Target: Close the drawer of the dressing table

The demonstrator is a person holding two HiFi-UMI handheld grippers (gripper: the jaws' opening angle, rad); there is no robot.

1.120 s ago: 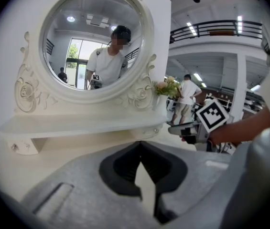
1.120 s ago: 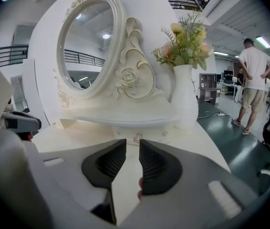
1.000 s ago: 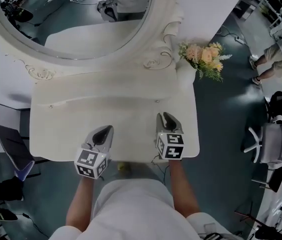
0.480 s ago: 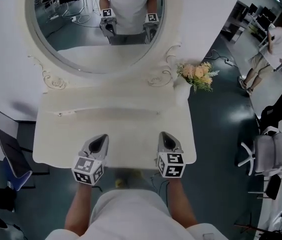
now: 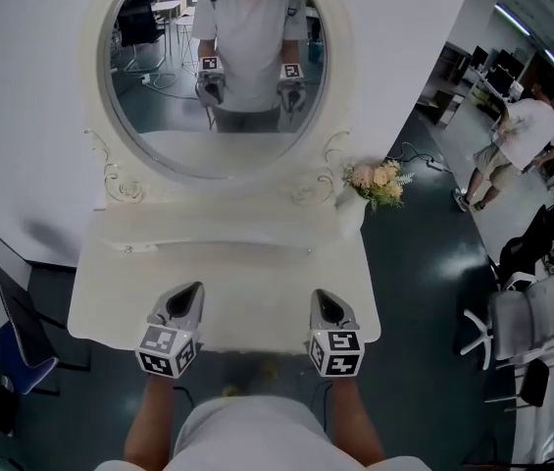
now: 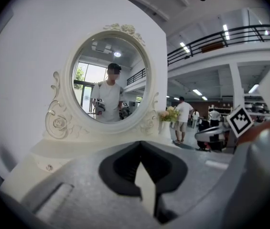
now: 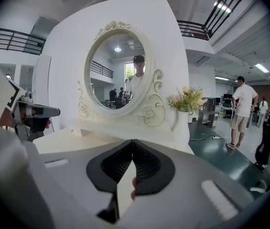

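The white dressing table (image 5: 110, 302) stands against the wall with an oval mirror (image 5: 220, 77) above it. In the head view no open drawer shows, as the front under the top is hidden beneath my grippers and body. A low back ledge carries small knobs (image 5: 125, 249). My left gripper (image 5: 189, 291) and right gripper (image 5: 322, 298) hover side by side over the table's front edge, both pointing at the mirror. The left gripper (image 6: 140, 147) is shut with nothing in it. So is the right gripper (image 7: 133, 144), its pads meeting at the tips.
A white vase of pink and yellow flowers (image 5: 377, 183) stands at the table's back right corner. A dark chair (image 5: 22, 341) sits left of the table. A person (image 5: 507, 140) stands far right among office chairs (image 5: 522, 312). A cable (image 5: 424, 160) lies on the floor.
The head view has lifted, so the whole mirror and my reflection now show. Both grippers stay shut, side by side at the table's front edge, drawn slightly back.
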